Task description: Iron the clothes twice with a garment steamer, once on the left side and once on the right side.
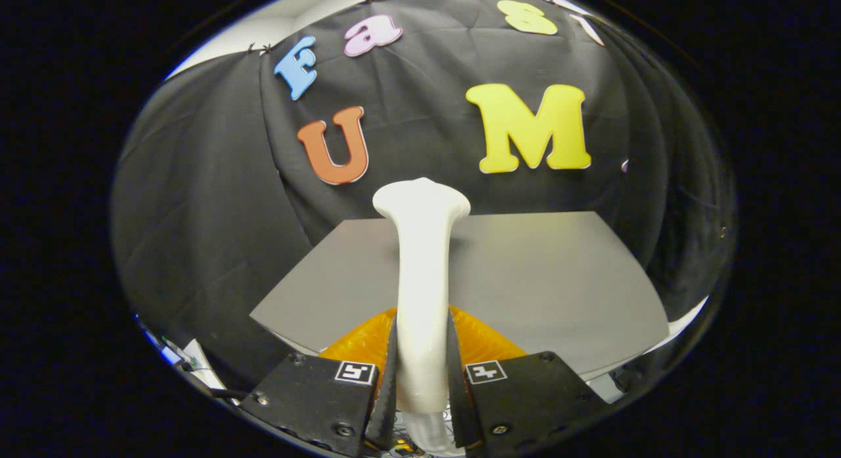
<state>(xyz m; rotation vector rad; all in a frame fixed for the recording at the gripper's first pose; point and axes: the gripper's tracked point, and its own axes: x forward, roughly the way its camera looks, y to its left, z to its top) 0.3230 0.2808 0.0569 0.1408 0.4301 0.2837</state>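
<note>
A white garment steamer stands up between my fingers, its handle clamped by both pads and its flared head rising beyond them against the booth's wall. My gripper is shut on that handle. Just under and behind the fingers lies an orange garment, with only its near part showing on either side of the steamer. The garment rests on a grey tabletop.
The grey tabletop stretches ahead to the black cloth wall. Past the table's left corner, low down, some cables and white items lie beside the left finger.
</note>
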